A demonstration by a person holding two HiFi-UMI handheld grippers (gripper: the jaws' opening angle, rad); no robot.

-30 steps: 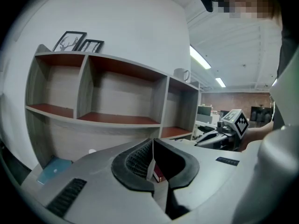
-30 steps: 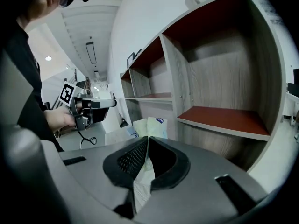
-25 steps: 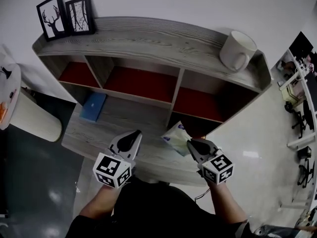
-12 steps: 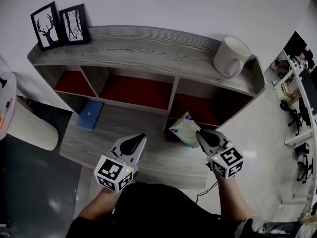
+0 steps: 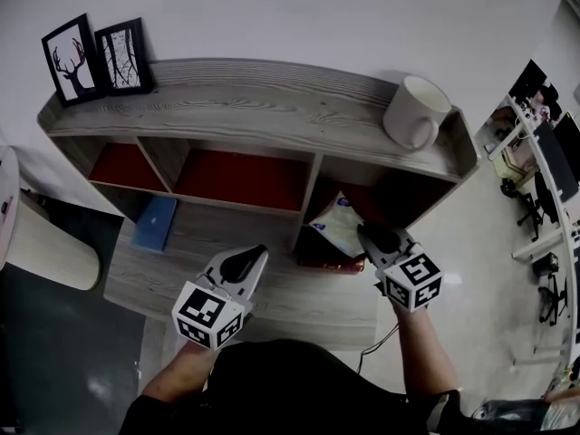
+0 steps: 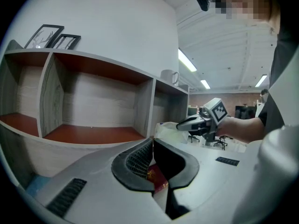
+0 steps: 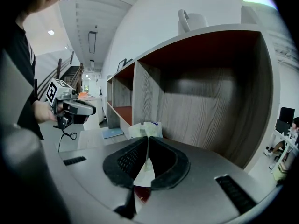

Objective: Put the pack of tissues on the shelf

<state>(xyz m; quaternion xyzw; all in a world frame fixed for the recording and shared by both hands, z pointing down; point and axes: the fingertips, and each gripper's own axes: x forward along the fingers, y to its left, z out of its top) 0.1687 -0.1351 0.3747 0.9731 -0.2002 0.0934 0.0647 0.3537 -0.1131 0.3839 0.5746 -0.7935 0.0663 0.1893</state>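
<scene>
Lower left of centre in the head view, the left gripper hangs in front of the shelf with its jaws pressed together on nothing, well apart from the work. Right of it, the pack of tissues is held in the air at the mouth of the shelf's right-hand compartment. The right gripper is clamped on its near edge. The pack juts beyond those fingertips, its long axis slanting toward the upper left and into the opening, so the right hand looks placed to push it straight in.
</scene>
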